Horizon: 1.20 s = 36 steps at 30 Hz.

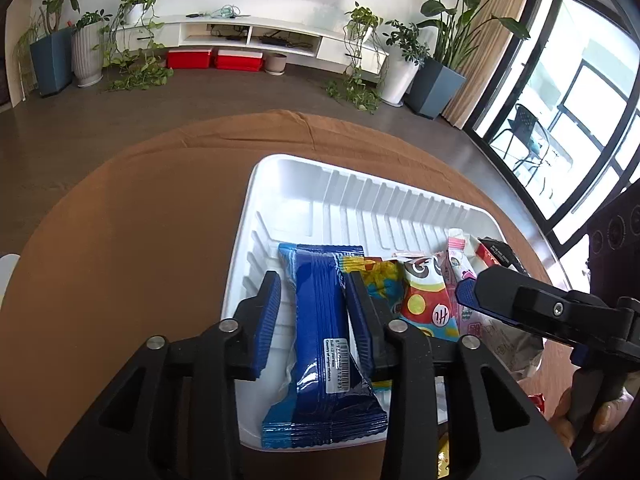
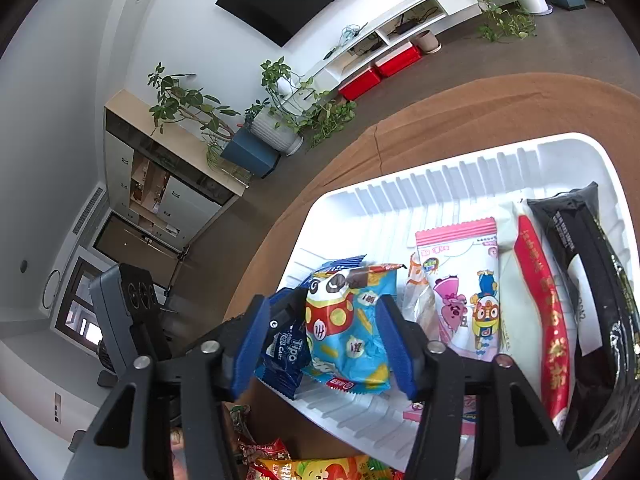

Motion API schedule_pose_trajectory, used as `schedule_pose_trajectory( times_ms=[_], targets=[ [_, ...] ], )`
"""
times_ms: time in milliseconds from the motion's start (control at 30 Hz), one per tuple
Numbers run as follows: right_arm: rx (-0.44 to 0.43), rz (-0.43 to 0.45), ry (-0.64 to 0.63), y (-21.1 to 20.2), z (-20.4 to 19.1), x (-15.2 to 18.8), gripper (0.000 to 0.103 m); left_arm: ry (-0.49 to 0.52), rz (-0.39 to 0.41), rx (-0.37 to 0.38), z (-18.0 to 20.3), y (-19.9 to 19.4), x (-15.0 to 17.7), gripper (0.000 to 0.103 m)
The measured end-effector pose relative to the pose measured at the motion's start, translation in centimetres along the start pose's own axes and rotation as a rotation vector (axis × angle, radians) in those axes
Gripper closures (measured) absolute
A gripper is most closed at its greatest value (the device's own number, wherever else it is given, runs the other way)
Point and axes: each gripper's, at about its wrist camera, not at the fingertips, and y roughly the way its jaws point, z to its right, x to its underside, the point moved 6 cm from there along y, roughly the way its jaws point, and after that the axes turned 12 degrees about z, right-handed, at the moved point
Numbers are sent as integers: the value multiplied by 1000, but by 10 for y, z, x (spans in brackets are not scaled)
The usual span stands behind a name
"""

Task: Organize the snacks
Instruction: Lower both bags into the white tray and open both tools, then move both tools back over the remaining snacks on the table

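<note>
left hand-held gripper [image 1: 312,316]: jaws part-open, straddling the dark blue wafer pack [image 1: 320,344]. Right pad looks close to or against the wrapper, left pad shows a gap. Reads as released, not clamped.
right hand-held gripper [image 2: 324,340]: jaws apart around the light blue cartoon snack bag [image 2: 348,332]. Gap visible on both sides, so no grip.
blue wafer pack: lies in the near-left part of the white tray [image 1: 288,184], long axis running near to far, near end overhanging the tray's near rim.
cartoon bag: in the tray just right of the wafer pack, partly overlapping it.
rest of row: pink cartoon packet [image 2: 460,288], then white-and-red packet [image 2: 540,312], then black packet [image 2: 580,280] against the tray's right wall. All packed side by side.
loose stock: a few red/yellow wrappers [image 2: 320,468] on the table at the near edge, outside the tray. Count unclear, mostly hidden by the hand-held gripper bodies.
tray far half: bare ribbed floor, room left.
table [image 1: 120,220]: brown cloth, nothing on the left or far side.
progress, my read: five packs in, both latest ones look just set down. Left to do: the loose wrappers near the front, maybe nudge the wafer pack fully inside the rim.
</note>
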Motion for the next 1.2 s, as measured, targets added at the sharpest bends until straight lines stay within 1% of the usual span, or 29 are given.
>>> schedule_pose_trajectory(
  times_ms=[33,167,267,367,467,667,733,833,900,967,1033,1200],
  targets=[
    [0,3,2,-2,0,-1,42,2,9,-4,0,-2,-2,66],
    [-4,13,-2,-9,-4,-2,41,5,38,-7,0,-15,-8,66],
    [-11,23,-16,-20,-12,-4,40,15,61,-3,8,-34,-5,63],
    [-10,45,-59,-37,-23,-3,36,36,88,-6,12,-56,-2,63],
    [-4,70,-111,-56,-36,0,34,23,108,-5,12,-77,6,63],
    [21,130,-202,-99,-53,19,30,15,139,-35,3,-122,22,63],
    [35,145,-225,-113,-55,31,30,9,145,-47,-2,-139,32,62],
    [62,149,-266,-125,-54,51,29,12,152,-75,-10,-162,46,58],
    [78,146,-285,-130,-51,63,29,16,150,-95,-15,-175,59,58],
    [102,149,-304,-135,-47,75,29,-3,142,-107,-21,-185,72,58],
    [137,145,-321,-137,-41,86,28,-10,133,-119,-25,-193,85,57],
    [171,135,-313,-139,-29,100,28,-40,95,-172,-37,-201,113,57]
  ],
)
